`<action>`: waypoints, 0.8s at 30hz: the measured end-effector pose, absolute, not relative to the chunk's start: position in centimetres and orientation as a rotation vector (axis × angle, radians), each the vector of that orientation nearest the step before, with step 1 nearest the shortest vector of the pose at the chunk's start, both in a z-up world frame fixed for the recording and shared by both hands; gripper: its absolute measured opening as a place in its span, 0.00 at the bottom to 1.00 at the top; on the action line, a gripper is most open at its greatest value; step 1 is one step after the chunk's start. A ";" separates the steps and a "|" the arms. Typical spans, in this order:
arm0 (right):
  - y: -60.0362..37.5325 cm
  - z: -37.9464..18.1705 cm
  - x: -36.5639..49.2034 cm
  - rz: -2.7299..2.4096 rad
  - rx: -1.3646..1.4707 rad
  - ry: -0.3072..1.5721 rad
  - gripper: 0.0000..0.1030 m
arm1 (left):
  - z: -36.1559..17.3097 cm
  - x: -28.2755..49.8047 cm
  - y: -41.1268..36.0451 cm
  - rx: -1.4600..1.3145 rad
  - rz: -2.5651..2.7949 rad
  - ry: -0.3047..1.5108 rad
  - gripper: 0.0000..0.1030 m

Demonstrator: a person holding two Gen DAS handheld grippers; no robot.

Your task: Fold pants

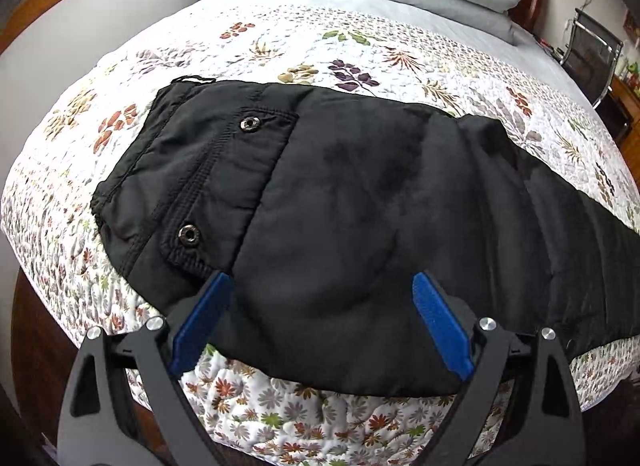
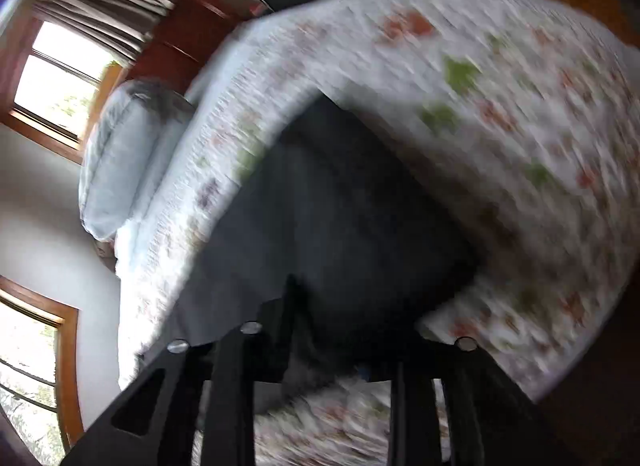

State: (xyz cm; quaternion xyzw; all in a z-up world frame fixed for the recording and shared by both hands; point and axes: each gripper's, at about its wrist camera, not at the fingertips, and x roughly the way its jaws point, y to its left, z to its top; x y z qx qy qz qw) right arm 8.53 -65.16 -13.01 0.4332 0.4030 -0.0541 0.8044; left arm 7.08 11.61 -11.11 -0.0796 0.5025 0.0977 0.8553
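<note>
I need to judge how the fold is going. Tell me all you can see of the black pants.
The black pants lie flat across the floral quilt, waistband end to the left, legs running off right. The fabric looks like matte, lightly padded nylon, with an elastic waistband, two metal snaps and stitched pocket seams. The left gripper stands open over the near edge. The right wrist view is too blurred to add detail.

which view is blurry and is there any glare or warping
Left wrist view: sharp, fisheye-bowed bed; black pants and left tongs crisp. Right wrist view: heavy motion smear over the quilt and pants, window blown out white.
</note>
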 end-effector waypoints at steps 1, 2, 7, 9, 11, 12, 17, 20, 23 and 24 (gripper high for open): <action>-65.2 -13.5 7.5 -0.097 0.955 0.844 0.27 | -11.2 7.1 11.7 -0.172 0.208 1.059 0.90; -65.1 -13.5 6.9 -0.097 0.961 0.838 0.30 | -11.3 7.0 11.7 -0.175 0.211 1.062 0.90; -65.4 -12.5 4.4 -0.146 0.942 0.794 0.41 | -11.5 6.9 11.4 -0.166 0.217 1.064 0.90; -65.9 -11.8 4.8 -0.116 0.956 0.752 0.32 | -11.3 6.8 11.1 -0.165 0.205 1.059 0.90; -66.1 -11.4 5.7 -0.122 0.936 0.754 0.20 | -11.4 6.8 10.8 -0.166 0.200 1.058 0.91; -66.1 -11.1 6.3 -0.129 0.923 0.766 0.19 | -11.4 6.8 10.7 -0.165 0.197 1.061 0.91; -65.5 -10.4 9.7 -0.158 0.845 0.816 0.14 | -11.9 6.9 10.5 -0.162 0.209 1.065 0.92; -65.1 -10.6 9.2 -0.189 0.782 0.846 0.19 | -12.1 7.0 10.2 -0.133 0.206 1.070 0.93; -65.0 -10.8 7.0 -0.190 0.824 0.835 0.41 | -12.1 7.0 10.2 -0.115 0.202 1.072 0.93; -65.2 -10.9 6.1 -0.179 0.856 0.817 0.47 | -12.1 7.0 10.3 -0.115 0.201 1.074 0.93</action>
